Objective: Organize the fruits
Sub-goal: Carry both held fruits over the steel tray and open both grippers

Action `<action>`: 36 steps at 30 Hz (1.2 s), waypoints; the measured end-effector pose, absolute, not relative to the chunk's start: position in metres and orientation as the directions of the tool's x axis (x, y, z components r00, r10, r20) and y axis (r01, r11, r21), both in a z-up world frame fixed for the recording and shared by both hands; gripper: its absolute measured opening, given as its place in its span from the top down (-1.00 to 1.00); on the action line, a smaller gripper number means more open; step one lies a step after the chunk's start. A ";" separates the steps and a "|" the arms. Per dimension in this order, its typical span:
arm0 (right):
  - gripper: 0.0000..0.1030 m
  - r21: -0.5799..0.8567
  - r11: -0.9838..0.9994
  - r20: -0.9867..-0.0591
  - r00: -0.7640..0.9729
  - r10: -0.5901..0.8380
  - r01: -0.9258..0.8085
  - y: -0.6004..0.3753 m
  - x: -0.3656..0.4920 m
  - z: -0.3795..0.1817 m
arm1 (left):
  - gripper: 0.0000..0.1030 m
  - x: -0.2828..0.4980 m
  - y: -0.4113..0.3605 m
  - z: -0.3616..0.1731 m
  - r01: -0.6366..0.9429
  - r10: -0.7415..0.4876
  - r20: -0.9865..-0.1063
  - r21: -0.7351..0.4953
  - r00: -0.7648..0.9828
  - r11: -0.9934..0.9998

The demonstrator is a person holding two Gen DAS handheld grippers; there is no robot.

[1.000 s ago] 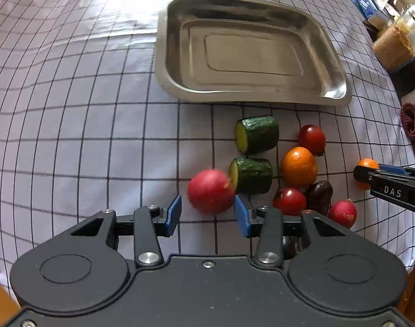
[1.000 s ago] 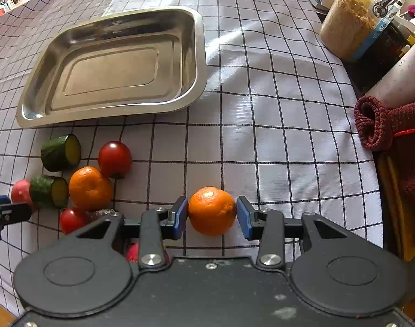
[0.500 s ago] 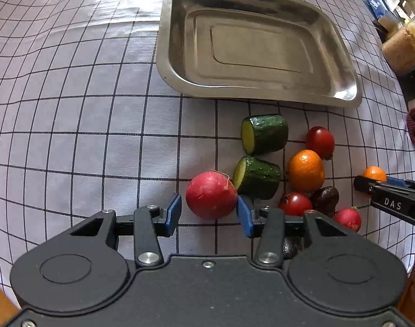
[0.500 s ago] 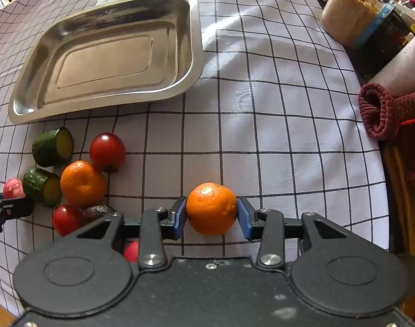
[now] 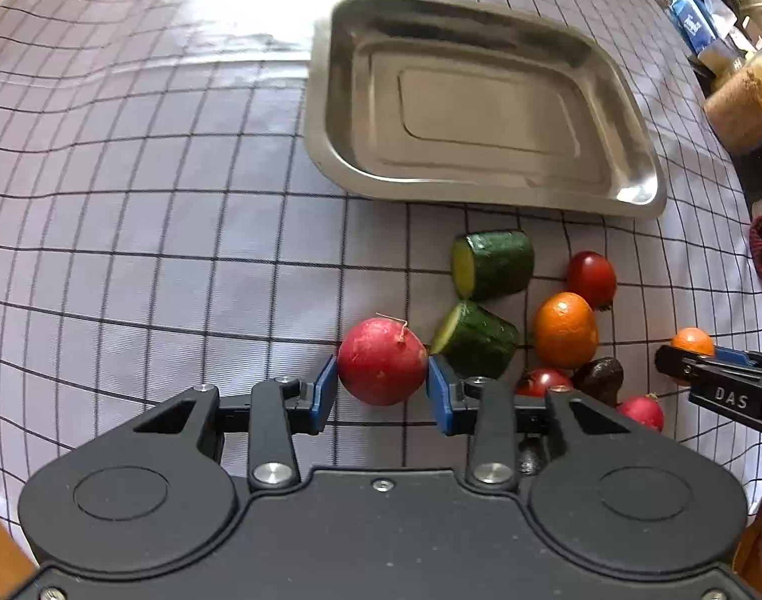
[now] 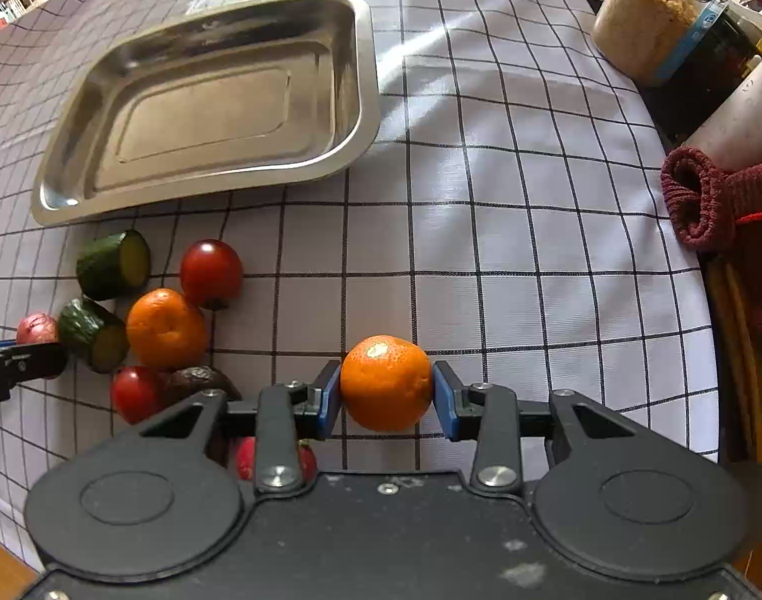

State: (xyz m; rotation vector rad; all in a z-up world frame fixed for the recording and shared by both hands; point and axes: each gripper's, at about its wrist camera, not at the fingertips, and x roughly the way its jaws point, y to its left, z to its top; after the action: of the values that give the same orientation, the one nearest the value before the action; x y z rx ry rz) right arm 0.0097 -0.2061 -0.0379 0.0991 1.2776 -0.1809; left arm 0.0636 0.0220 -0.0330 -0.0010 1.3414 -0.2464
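Left wrist view: my left gripper (image 5: pixel 382 387) is clamping a red radish (image 5: pixel 382 361), blue pads touching it on both sides, jaws closed down to the radish's width. Just right of it, two cucumber chunks are lying on the checked cloth of the bench (image 5: pixel 131 230): the near cucumber chunk (image 5: pixel 476 337) almost touching the radish, the far cucumber chunk (image 5: pixel 493 262) beyond it. Further right: a loose mandarin (image 5: pixel 565 329), a far cherry tomato (image 5: pixel 591 277), a near cherry tomato (image 5: pixel 543 381), a dark wrinkled fruit (image 5: pixel 598 379) and a small radish (image 5: pixel 641 411), all bunched together. The steel tray (image 5: pixel 326 100) is sitting beyond the pile with nothing in it. My right gripper's tip is showing at the right edge with an orange fruit in it.

Right wrist view: my right gripper (image 6: pixel 387 395) is gripping a held mandarin (image 6: pixel 386 382), pads pressing both sides, jaws closed to the fruit's width. It's sitting right of the pile, well apart from the tray (image 6: pixel 366 50). Pile at left: loose mandarin (image 6: pixel 166 329), tomatoes (image 6: pixel 211 274), cucumber chunks (image 6: pixel 112 265), dark fruit (image 6: pixel 196 381). Left gripper's tip is poking in at the left edge with the radish (image 6: pixel 37 328). A rolled maroon towel (image 6: pixel 701 197) is lying at the bench's right edge, a jar of brown grains (image 6: pixel 641 15) beyond it.
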 end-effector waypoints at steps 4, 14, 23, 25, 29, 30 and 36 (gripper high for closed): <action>0.23 -0.025 0.982 -0.955 0.285 -0.078 0.185 -0.204 0.008 -0.031 | 0.08 0.062 0.034 -0.024 0.157 -0.178 -0.961 -0.146 0.212 0.977; 0.23 0.053 0.987 -0.941 0.338 0.000 0.150 -0.192 0.042 0.003 | 0.08 0.092 0.026 0.006 0.141 -0.136 -0.959 -0.104 0.248 0.985; 0.23 0.077 0.991 -0.922 0.387 0.027 0.114 -0.177 0.099 0.019 | 0.08 0.148 -0.001 0.007 0.132 -0.125 -0.961 -0.094 0.246 0.987; 0.23 0.073 0.991 -0.925 0.379 0.025 0.111 -0.175 0.109 0.016 | 0.08 0.157 -0.004 0.004 0.131 -0.126 -0.964 -0.097 0.236 0.987; 0.22 0.056 0.993 -0.931 0.364 0.013 0.107 -0.173 0.123 0.007 | 0.07 0.175 -0.009 -0.006 0.122 -0.114 -0.970 -0.089 0.214 0.988; 0.22 0.056 0.993 -0.934 0.357 0.015 0.105 -0.174 0.127 0.004 | 0.07 0.176 -0.011 -0.008 0.122 -0.110 -0.971 -0.086 0.210 0.989; 0.20 0.068 0.992 -0.942 0.336 0.027 0.110 -0.179 0.143 -0.009 | 0.07 0.185 -0.013 -0.022 0.112 -0.087 -0.982 -0.069 0.167 0.991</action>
State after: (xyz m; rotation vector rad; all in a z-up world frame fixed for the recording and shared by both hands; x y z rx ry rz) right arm 0.1434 -0.1787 -0.0091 0.1268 1.2282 -0.0537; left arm 0.1847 -0.0127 -0.0219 0.0208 1.3956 -0.1414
